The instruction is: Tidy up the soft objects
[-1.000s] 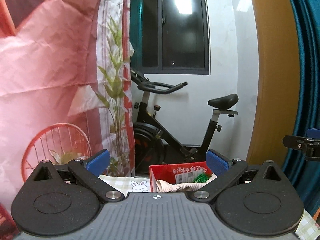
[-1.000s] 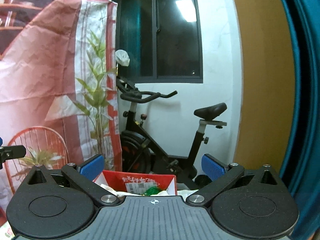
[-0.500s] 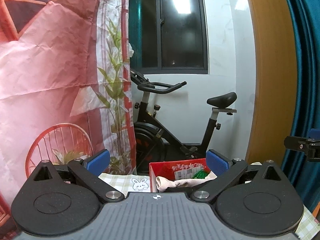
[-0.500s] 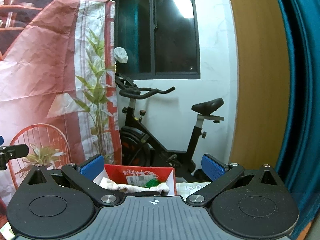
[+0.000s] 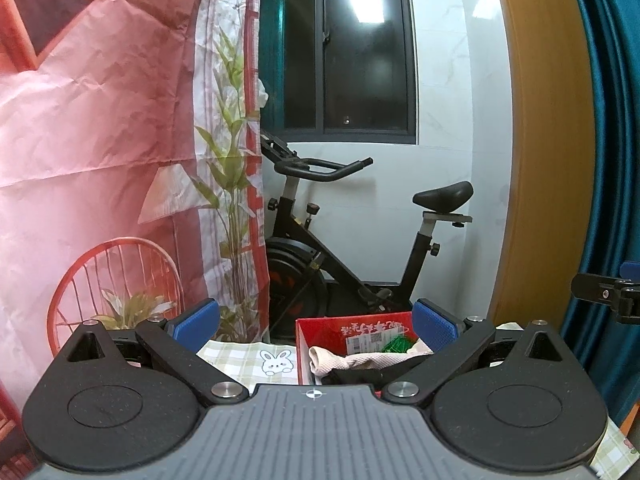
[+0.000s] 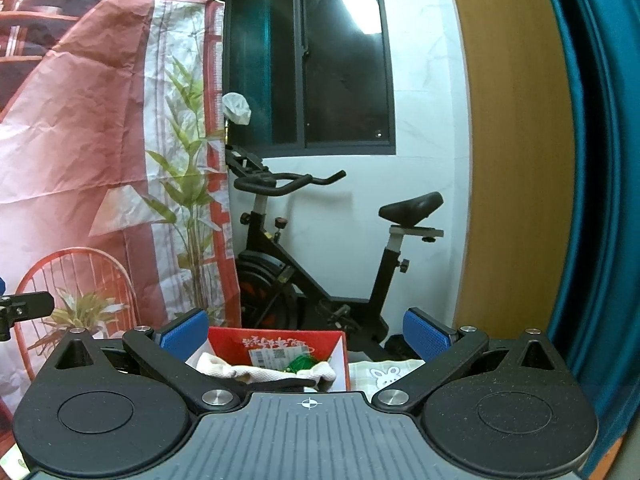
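Note:
A red box stands on a checked tablecloth with a rabbit print. A cream cloth, something dark and a green item lie in it. My left gripper is open and empty, held level above the near side of the box. In the right wrist view the same red box holds the cream cloth. My right gripper is open and empty, just right of the box. Each gripper's finger shows at the edge of the other view.
A black exercise bike stands behind the table by a dark window. A pink printed backdrop hangs at left. A wooden panel and a teal curtain are at right.
Both cameras have tilted down a little, so the red box and its cloth show more fully. Both grippers stay open and empty.

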`<state>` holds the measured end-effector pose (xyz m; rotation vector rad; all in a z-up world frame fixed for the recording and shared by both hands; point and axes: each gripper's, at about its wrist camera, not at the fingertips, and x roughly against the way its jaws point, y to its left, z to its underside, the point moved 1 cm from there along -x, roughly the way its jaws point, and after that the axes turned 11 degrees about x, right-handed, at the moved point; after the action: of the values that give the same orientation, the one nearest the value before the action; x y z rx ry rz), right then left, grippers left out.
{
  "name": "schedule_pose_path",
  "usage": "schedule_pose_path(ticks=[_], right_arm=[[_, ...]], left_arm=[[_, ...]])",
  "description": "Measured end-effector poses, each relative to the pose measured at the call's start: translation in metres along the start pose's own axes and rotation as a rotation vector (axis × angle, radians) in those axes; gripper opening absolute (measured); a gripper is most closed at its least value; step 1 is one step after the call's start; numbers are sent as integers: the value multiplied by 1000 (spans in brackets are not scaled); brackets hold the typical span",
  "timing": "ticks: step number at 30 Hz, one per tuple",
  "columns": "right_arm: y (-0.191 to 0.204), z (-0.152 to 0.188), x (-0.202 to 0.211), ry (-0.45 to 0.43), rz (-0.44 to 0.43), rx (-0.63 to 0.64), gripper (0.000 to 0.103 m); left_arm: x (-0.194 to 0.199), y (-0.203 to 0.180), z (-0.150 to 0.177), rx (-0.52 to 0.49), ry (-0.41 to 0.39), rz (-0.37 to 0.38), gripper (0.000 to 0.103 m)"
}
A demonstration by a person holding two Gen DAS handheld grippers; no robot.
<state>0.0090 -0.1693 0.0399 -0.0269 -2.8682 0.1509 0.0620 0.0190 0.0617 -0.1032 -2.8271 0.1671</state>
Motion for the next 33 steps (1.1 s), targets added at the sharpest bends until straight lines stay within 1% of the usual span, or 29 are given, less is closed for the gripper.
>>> schedule_pose_path(ticks=[3, 22, 33], right_arm=[[-1, 0, 0, 1, -9, -2, 103], [1, 4, -1, 9, 5, 3, 103], [0, 4, -2, 9, 7, 2, 103]], left_arm=[[-3, 2, 0, 4, 6, 1, 103], [-7, 6, 4, 35, 30, 2, 103], [-7, 5, 6, 35, 24, 10, 103]])
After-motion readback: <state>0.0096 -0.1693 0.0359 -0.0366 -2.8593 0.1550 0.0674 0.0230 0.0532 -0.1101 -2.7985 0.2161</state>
